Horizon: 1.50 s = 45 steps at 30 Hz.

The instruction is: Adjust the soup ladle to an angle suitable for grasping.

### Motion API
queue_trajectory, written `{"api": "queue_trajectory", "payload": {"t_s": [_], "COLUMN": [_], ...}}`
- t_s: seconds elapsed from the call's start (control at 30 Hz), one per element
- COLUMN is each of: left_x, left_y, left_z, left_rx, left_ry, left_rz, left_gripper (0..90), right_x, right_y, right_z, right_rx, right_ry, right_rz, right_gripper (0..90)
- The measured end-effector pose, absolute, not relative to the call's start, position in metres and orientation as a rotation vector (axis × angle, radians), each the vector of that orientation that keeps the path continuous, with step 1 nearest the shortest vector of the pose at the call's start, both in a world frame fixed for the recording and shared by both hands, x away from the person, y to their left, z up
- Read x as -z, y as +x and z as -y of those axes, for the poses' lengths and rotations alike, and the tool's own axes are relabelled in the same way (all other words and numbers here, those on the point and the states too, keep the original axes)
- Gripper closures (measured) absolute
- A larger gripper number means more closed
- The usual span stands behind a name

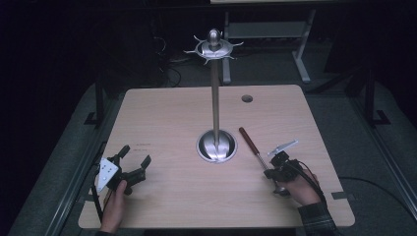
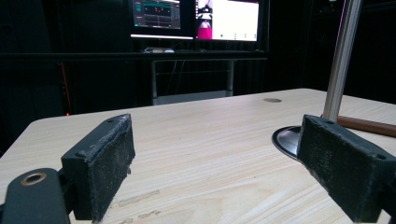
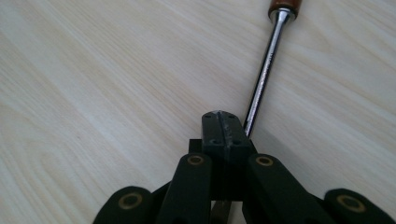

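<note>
At the near left corner of the pale wooden table [image 1: 162,118], the person's left hand [image 1: 114,201] comes in from the bottom edge, wrist low and knuckles pointing forward and slightly toward the middle, holding the black left gripper [image 1: 134,161] just above the tabletop. Its jaws stand wide apart with nothing between them; in the left gripper view the two black padded fingers [image 2: 100,161] frame bare wood grain, and beyond the one at the right of that view rises the polished post. That post belongs to the tall shiny steel stand with a round dished base [image 1: 216,145], which sits at the centre of the table and carries a disc with small hooks at its top. Just to the right of the base lies the long utensil with a reddish-brown wooden handle and slim chrome shaft [image 1: 251,143], flat on the table, handle end pointing away from the person and toward the stand, shaft running back toward the near right. The right hand [image 1: 302,189], in a dark plaid sleeve, rests near the right front of the table with the black right gripper [image 1: 271,169] angled down over the shaft's near end. In the right gripper view its jaws are pressed together, pad against pad, with no gap visible; the chrome shaft [image 3: 266,70] passes just beside the closed tips on their right side, touching or nearly touching them, and whether anything is pinched between the pads cannot be made out.
</note>
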<state>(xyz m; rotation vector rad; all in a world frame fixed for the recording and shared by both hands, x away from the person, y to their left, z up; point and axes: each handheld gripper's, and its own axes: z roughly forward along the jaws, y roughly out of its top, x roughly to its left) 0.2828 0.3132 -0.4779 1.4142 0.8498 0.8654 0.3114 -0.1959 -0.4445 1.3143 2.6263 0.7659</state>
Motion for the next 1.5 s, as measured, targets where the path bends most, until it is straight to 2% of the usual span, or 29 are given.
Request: {"api": "queue_trajectory", "payload": {"t_s": [0.37,0.83,1.23,1.5], "left_x": [0.478,0.478,0.478,0.478], "left_y": [0.283,0.283,0.283,0.283], "left_z": [-0.313,-0.313,-0.312,-0.312], "left_rx": [-0.865,-0.866,-0.863,-0.863], "left_ry": [1.414,1.413,1.401,1.401], "left_rz": [-0.85,-0.851,-0.856,-0.855], "left_gripper": [10.6,10.6,10.6,10.6], "right_x": [0.442,0.435,0.43,0.423], "right_y": [0.316,0.32,0.34,0.363], "right_z": [0.217,0.225,0.217,0.204], "right_rx": [-0.749,-0.769,-0.764,-0.67], "right_ry": [1.373,1.382,1.425,1.402], "right_rz": [-2.569,-2.549,-2.57,-2.613], "right_gripper": [89.7,89.0,65.0,60.8]}}
